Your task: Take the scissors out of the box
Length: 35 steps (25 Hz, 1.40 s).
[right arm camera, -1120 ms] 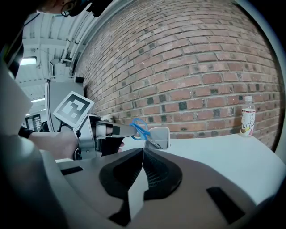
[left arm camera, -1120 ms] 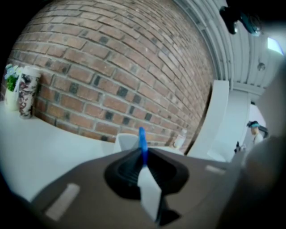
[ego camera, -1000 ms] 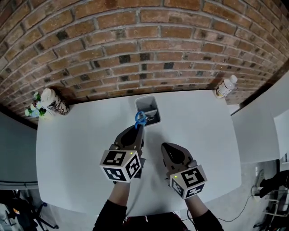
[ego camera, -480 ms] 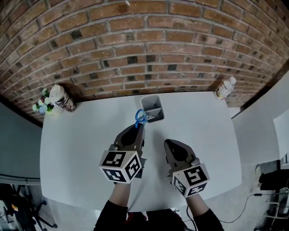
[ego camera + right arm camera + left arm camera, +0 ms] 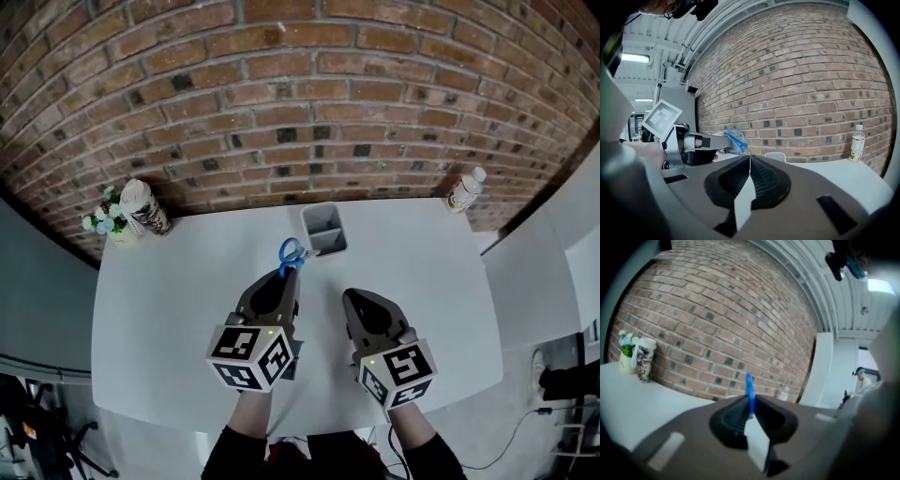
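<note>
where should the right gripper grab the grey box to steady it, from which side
Likely the top edge of the near wall of the grey box, from above on the person's side: it stands upright and open-topped, so one jaw fits inside, one outside. The right gripper is shut, so open it first.

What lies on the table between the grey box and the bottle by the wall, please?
Nothing: in the head view the white table between the box and the bottle is bare.
</note>
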Motion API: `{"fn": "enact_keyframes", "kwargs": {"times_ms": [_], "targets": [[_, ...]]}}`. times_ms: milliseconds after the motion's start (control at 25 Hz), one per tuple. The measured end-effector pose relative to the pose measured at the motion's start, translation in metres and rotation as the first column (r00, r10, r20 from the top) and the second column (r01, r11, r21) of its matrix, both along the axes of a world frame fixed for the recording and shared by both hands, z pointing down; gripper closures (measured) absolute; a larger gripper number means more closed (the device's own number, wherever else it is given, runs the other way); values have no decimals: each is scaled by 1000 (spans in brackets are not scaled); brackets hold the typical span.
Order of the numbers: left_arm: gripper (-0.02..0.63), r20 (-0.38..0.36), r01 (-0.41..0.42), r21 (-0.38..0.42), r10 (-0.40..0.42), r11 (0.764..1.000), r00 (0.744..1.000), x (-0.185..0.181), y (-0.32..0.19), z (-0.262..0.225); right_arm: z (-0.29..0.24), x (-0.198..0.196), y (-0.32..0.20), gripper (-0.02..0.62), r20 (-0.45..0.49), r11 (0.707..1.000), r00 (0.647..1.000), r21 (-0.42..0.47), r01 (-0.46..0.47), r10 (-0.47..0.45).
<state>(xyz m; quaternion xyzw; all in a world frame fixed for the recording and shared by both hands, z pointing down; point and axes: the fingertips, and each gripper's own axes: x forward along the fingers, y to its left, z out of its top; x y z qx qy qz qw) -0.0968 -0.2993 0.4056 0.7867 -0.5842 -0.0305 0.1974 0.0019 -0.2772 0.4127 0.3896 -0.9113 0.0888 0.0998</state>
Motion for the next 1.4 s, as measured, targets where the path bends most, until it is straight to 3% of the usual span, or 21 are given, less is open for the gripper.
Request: {"fn": "enact_keyframes", "kwargs": {"times_ms": [1400], "targets": [[577,60,60,39,-63,997,996,-57,134,-16,-28,-28,95,588,11,997,999,70,33,-34]]}}
